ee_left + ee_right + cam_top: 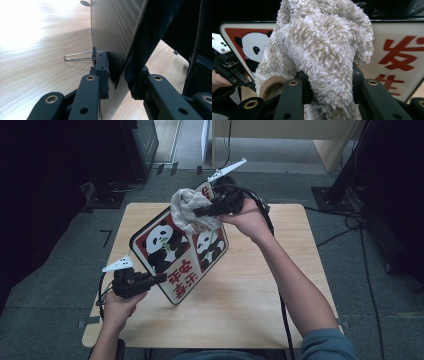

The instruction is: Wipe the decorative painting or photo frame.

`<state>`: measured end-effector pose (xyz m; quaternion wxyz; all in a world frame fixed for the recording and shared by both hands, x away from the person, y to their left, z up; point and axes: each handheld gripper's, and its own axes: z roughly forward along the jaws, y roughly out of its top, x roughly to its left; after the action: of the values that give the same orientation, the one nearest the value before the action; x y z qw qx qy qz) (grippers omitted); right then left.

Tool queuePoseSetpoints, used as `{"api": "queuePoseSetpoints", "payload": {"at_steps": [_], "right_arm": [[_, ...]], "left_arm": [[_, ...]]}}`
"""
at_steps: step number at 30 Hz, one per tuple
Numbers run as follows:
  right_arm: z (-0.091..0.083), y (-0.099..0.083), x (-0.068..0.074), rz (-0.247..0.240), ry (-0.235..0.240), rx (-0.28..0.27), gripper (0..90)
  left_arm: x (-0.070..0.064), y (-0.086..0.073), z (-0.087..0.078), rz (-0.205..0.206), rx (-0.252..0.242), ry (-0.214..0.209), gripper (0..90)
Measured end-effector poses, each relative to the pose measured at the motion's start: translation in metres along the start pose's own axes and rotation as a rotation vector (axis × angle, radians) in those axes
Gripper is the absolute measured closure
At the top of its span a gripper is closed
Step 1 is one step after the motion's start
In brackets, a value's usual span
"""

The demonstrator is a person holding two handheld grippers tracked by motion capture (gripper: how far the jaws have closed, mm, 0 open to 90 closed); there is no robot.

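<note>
My left tongs [120, 82] are clamped on the lower edge of a thin board [112, 32], one jaw on each face. The board stands upright and edge-on straight ahead of the jaws, its dark ribbed back facing left. A wire clip [77, 57] juts left from the board just above the left jaw. The wooden table [37, 62] lies beneath.

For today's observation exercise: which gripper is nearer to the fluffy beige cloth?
Right. The right gripper is shut on the fluffy beige cloth, pressing it to the upper part of the panda sign board. The left gripper clamps the board's lower edge, away from the cloth.
</note>
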<state>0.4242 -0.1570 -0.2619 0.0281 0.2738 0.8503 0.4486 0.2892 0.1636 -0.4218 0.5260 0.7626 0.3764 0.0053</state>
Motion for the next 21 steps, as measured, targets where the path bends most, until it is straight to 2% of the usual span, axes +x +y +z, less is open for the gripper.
{"api": "queuePoseSetpoints", "payload": {"at_steps": [5,16,21], "right_arm": [[0.012,-0.006,-0.001,0.003,0.004,0.023,66.7],[0.019,-0.019,-0.006,0.017,0.014,0.032,66.6],[0.024,-0.030,-0.011,0.038,0.033,0.026,66.5]], "left_arm": [[0.001,0.000,0.000,-0.003,0.002,-0.001,73.6],[0.001,0.000,0.000,-0.005,0.003,-0.002,73.6],[0.001,0.000,0.000,-0.005,0.004,-0.003,73.5]]}}
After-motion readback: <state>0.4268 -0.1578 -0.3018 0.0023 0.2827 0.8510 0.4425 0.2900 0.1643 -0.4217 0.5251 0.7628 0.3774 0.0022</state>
